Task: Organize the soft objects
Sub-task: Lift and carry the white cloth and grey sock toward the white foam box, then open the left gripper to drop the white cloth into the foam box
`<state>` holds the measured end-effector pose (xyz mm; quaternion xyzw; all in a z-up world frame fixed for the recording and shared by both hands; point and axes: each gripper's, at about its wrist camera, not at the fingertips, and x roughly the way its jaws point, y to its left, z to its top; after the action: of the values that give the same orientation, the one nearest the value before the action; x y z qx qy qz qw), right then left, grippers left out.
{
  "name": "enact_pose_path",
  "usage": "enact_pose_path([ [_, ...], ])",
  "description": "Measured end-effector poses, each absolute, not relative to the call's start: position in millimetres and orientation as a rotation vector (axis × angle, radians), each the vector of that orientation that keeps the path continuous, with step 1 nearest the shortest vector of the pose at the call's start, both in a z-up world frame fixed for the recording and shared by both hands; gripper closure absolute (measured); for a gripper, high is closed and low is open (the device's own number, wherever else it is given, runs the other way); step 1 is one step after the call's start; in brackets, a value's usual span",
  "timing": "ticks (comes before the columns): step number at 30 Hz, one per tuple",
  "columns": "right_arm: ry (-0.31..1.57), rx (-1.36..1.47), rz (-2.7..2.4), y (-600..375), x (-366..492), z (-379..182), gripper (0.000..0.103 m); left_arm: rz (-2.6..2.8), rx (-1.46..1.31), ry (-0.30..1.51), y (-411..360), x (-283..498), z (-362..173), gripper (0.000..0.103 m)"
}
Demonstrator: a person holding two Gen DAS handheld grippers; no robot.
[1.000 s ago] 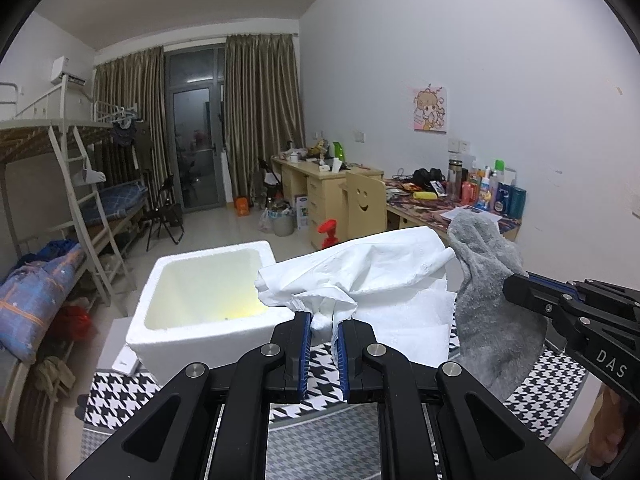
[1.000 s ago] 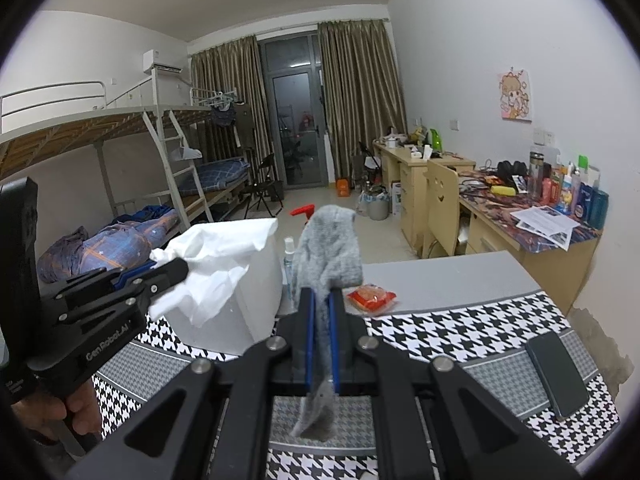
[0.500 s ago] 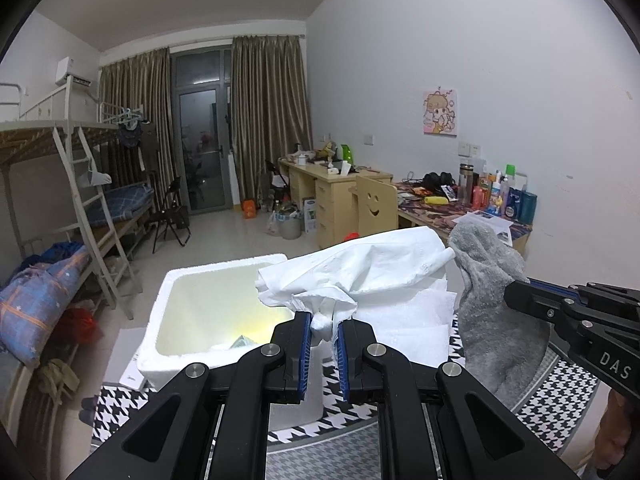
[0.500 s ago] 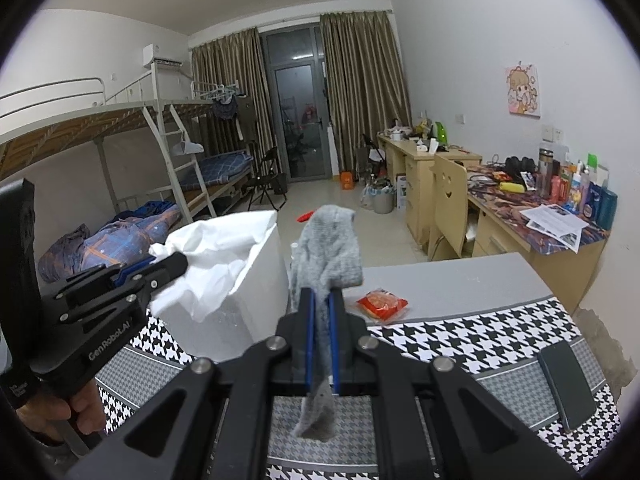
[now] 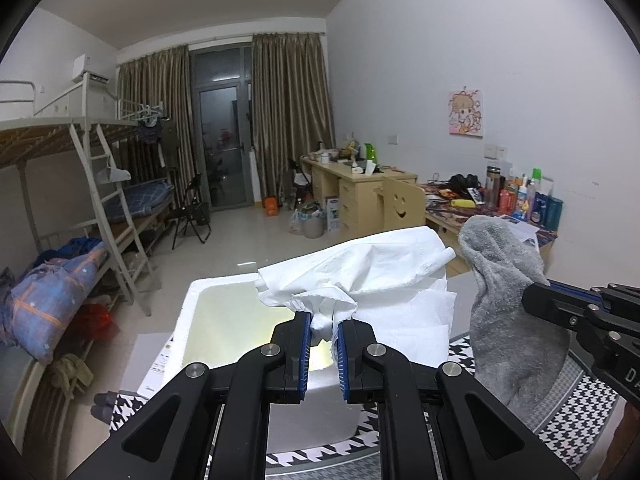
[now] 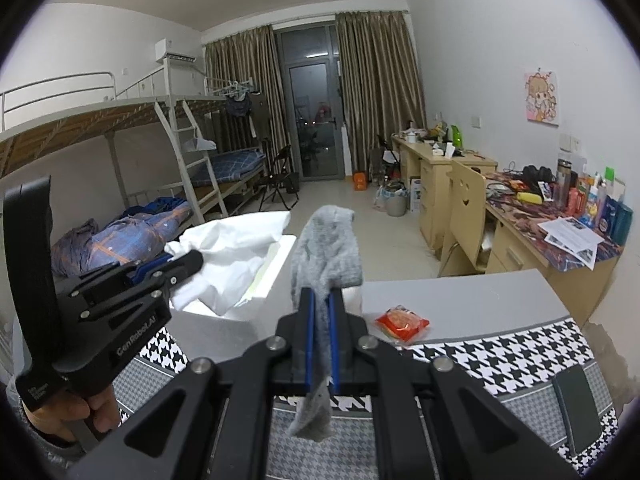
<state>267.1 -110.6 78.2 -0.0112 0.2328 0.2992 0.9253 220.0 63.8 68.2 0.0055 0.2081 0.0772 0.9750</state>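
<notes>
My left gripper [image 5: 322, 326] is shut on a crumpled white tissue [image 5: 360, 268], which hangs over the open white foam box [image 5: 224, 320]. The right gripper [image 6: 322, 332] is shut on a grey sock [image 6: 326, 248]; the sock's toe stands up above the jaws and its cuff dangles below them. In the right wrist view the left gripper [image 6: 188, 260] sits at the left with the white tissue [image 6: 236, 248] above the foam box [image 6: 256, 300]. In the left wrist view the grey sock [image 5: 508, 300] and the right gripper [image 5: 536, 300] are at the right, beside the box.
A red snack packet [image 6: 402, 322] lies on the grey table top [image 6: 460, 300]. A dark phone [image 6: 576, 412] rests on the houndstooth cloth [image 6: 500, 356] at the right. A person's hand [image 6: 68, 412] holds the left gripper's handle. Desks, a chair and bunk beds stand beyond.
Both grippers have moved forward toward the foam box, each keeping its hold. The box now sits closer and lower in both views, with the tissue over its opening.
</notes>
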Motion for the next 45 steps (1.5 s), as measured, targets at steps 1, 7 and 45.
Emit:
enact_pose_path([
  [1, 0.474, -0.024, 0.62, -109, 267, 79, 0.094, 0.161, 0.01, 0.421, 65, 221, 68, 0.091],
  [7, 0.464, -0.031, 0.648, -103, 271, 81, 0.094, 0.186, 0.004, 0.426, 73, 224, 67, 0.091],
  [45, 0.475, -0.088, 0.683, -61, 284, 82, 0.094, 0.301, -0.063, 0.541, 130, 274, 29, 0.033],
])
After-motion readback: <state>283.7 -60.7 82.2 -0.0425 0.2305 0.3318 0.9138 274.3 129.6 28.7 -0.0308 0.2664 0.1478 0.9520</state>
